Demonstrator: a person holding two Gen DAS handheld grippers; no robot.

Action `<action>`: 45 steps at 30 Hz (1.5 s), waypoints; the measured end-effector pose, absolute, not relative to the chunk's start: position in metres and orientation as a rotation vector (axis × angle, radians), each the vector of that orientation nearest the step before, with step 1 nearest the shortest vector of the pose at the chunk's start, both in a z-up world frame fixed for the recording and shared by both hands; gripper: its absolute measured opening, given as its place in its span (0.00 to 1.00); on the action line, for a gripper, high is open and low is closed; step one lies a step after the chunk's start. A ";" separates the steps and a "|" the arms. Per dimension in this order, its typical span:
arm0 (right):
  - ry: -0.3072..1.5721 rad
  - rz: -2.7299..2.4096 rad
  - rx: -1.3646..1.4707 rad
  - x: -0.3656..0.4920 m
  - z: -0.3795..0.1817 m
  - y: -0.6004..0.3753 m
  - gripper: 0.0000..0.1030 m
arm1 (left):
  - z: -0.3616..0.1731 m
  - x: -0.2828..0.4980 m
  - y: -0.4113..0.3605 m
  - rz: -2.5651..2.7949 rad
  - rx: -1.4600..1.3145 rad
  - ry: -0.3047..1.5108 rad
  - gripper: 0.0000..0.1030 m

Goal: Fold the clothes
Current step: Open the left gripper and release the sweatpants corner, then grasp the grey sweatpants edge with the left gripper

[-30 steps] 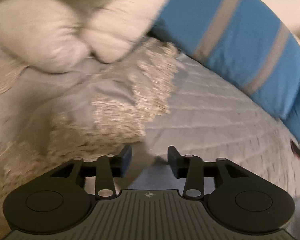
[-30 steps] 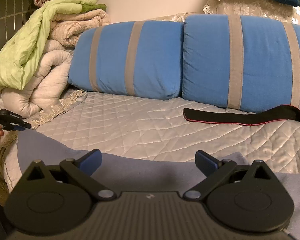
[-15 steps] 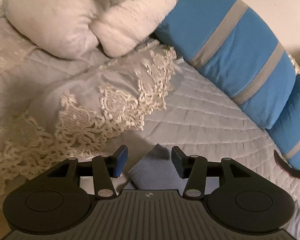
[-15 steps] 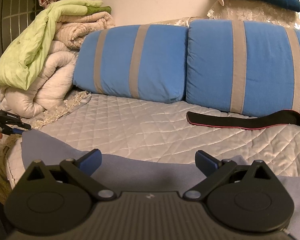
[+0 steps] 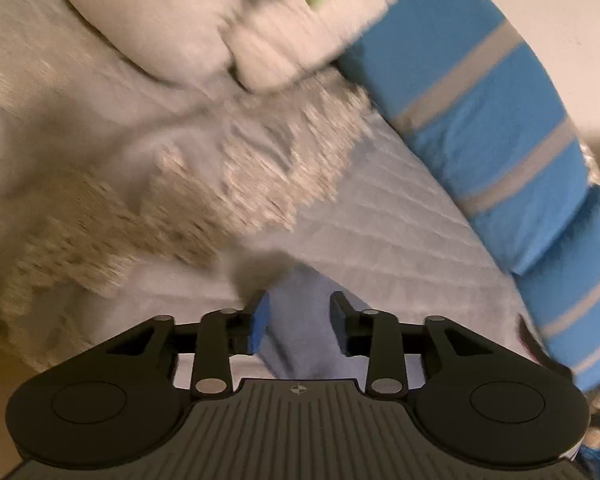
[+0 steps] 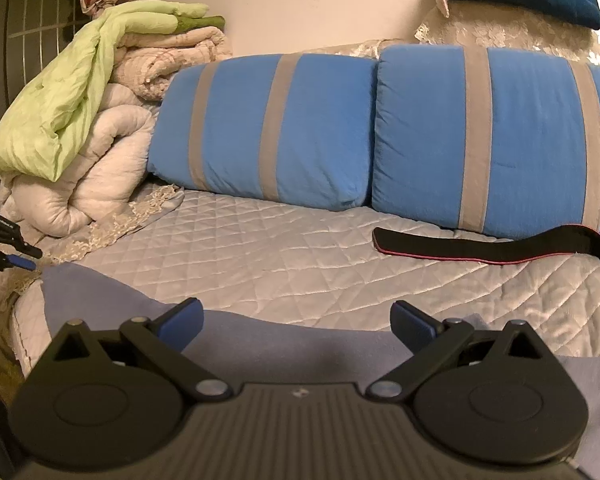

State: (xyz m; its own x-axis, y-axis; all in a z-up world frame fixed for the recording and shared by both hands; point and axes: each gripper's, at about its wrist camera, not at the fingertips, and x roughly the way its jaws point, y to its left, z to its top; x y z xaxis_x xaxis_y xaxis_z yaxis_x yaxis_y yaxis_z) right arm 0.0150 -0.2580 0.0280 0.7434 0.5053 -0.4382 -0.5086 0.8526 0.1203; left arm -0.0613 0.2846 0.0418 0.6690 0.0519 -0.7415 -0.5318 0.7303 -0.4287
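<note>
Bed scene from two wrist cameras, with a blue-grey garment (image 6: 112, 300) spread along the near edge of a quilted grey bedspread (image 6: 284, 248).

From the left wrist, heavily blurred by motion, the left gripper (image 5: 298, 312) has its fingers partly parted with a pointed corner of the garment (image 5: 300, 300) lying between them. They are not pressed onto the cloth, so the corner looks framed but not yet gripped. A lace-edged cover (image 5: 204, 184) and pale rolled quilts (image 5: 160, 28) lie beyond.

From the right wrist, the right gripper (image 6: 296, 320) has its fingers spread wide, hovering just above the garment's long edge and holding nothing. At the far left of this view the left gripper (image 6: 18, 254) sits at the garment's corner. Two blue striped cushions (image 6: 284, 128) line the back of the bed, a black strap with a red edge (image 6: 492, 246) lies in front of them, and a green sheet (image 6: 56, 120) drapes over the quilt pile.

Judgement: the step in hand is taking hold of two corners before a fold. To do it well, each pair of fingers should go low enough to pinch only the garment, not the bedspread beneath, and close fully before lifting. Both hands should then rise together, keeping the edge taut so the cloth folds flat.
</note>
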 end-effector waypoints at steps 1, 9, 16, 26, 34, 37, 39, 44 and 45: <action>0.477 0.556 -0.008 0.015 0.028 -0.258 1.00 | 0.042 -0.063 0.283 0.382 -0.664 0.779 0.36; 0.479 0.552 -0.024 0.014 0.027 -0.255 1.00 | 0.030 -0.047 0.283 0.347 -0.604 0.794 0.45; 0.483 0.546 -0.020 0.015 0.026 -0.256 1.00 | 0.014 -0.042 0.287 0.296 -0.685 0.818 0.14; 0.479 0.553 -0.033 0.013 0.027 -0.256 1.00 | 0.038 -0.049 0.278 0.426 -0.671 0.866 0.06; 0.473 0.563 -0.045 0.010 0.028 -0.253 1.00 | 0.023 -0.067 0.291 0.541 -0.791 0.847 0.47; 0.456 0.599 -0.082 0.002 0.028 -0.247 1.00 | 0.007 -0.071 0.293 0.495 -0.908 0.851 0.47; 0.443 0.621 -0.120 -0.005 0.027 -0.242 1.00 | -0.004 -0.074 0.294 0.451 -1.001 0.828 0.47; 0.430 0.648 -0.185 -0.017 0.024 -0.232 1.00 | -0.023 -0.091 0.292 0.442 -1.175 0.688 0.48; 0.429 0.651 -0.188 -0.018 0.024 -0.231 1.00 | -0.027 -0.096 0.292 0.440 -1.222 0.647 0.48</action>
